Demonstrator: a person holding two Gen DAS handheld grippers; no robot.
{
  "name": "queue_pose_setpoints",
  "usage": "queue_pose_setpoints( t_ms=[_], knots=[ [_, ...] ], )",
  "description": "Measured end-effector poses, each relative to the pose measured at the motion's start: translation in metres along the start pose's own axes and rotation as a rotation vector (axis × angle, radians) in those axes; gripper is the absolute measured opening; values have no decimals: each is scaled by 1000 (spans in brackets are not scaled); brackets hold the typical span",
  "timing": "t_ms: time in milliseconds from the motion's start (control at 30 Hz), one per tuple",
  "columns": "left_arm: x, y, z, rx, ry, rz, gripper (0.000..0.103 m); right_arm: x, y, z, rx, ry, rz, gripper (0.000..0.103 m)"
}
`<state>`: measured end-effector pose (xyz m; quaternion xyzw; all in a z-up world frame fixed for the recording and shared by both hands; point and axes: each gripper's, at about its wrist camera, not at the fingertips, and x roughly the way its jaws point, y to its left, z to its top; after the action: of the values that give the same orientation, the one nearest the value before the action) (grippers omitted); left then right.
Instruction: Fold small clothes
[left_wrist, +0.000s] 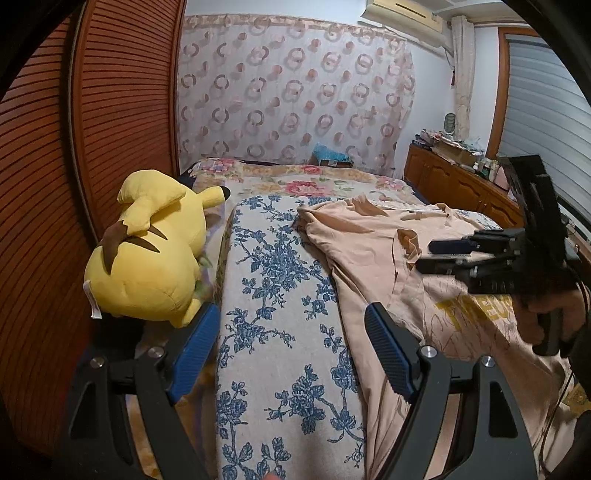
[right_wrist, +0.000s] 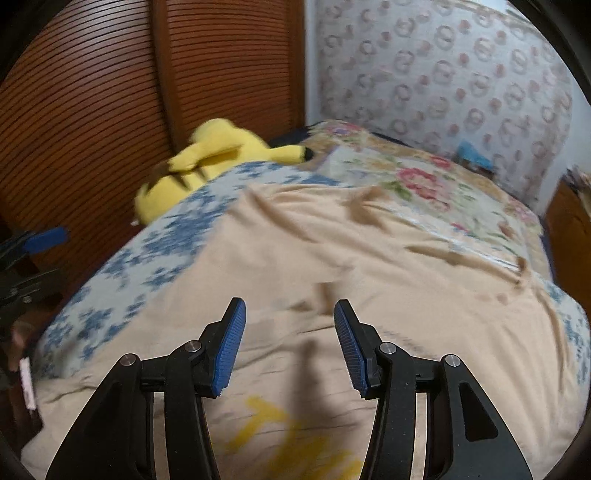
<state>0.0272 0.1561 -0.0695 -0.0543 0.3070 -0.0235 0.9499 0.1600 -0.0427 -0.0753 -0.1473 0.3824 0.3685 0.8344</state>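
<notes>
A beige T-shirt with yellow lettering lies spread and creased on the blue-flowered cloth over the bed. My left gripper is open above the cloth by the shirt's left edge, with nothing between its blue pads. My right gripper reaches in from the right, held in a hand, just above the shirt. In the right wrist view it stands open over the T-shirt, its pads apart and empty, the lettering below it. The left gripper shows at that view's left edge.
A yellow plush toy lies on the bed's left side against a brown slatted wardrobe. A flowered bedspread covers the far end, before a patterned curtain. A wooden cabinet piled with things runs along the right.
</notes>
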Motion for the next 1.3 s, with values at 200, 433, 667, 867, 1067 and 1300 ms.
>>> queue_pose_setpoints(
  t_ms=[200, 433, 667, 867, 1067, 1300],
  knots=[
    [-1, 1, -1, -3, 1, 1, 81, 19, 49, -7, -86, 50, 101, 44],
    [0, 1, -6, -5, 9, 5, 81, 23, 56, -21, -129, 79, 34, 10],
    [3, -6, -7, 2, 13, -5, 81, -9, 47, -41, -94, 52, 4, 6],
    [6, -13, -6, 6, 14, -13, 81, -25, 29, -67, -42, 78, -28, 6],
    [12, -20, 0, 26, 23, -14, 81, -40, 11, -68, 5, 41, -48, 16],
    [34, -20, 20, 79, 58, 10, 81, -32, -21, -38, 22, -3, -58, 43]
  ],
)
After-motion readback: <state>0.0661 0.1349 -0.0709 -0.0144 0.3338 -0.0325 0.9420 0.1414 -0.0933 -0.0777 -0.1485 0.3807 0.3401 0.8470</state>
